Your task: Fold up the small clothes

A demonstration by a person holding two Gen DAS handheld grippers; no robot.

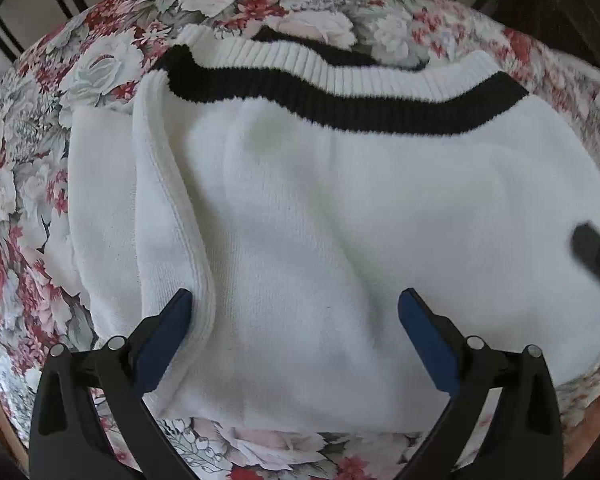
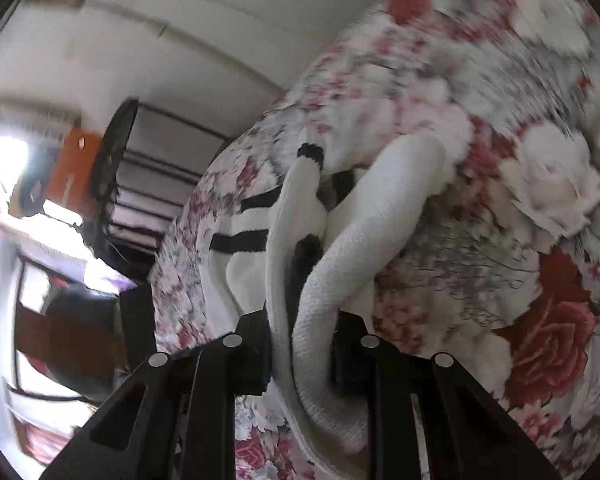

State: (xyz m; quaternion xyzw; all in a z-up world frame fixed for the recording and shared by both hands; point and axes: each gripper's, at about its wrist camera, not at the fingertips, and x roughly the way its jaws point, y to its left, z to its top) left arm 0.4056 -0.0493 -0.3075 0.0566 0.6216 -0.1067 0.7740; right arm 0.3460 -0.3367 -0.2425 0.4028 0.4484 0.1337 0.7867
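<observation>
white sweater [image 1: 340, 220]: soft matt knit, ribbed black-striped hem. floral bedspread [image 1: 20, 200]: smooth printed cloth. left claw [image 1: 296, 308]: matt black plastic, blue pads.

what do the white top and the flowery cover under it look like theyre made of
White top: looks like a soft knit, cotton or wool-like, matte; fine knit rows and a ribbed black-and-white band show. Flowery cover: seems a thin woven printed cloth, matte, with flat rose print and no visible pile. The exact fibre of either can't be told.
</observation>
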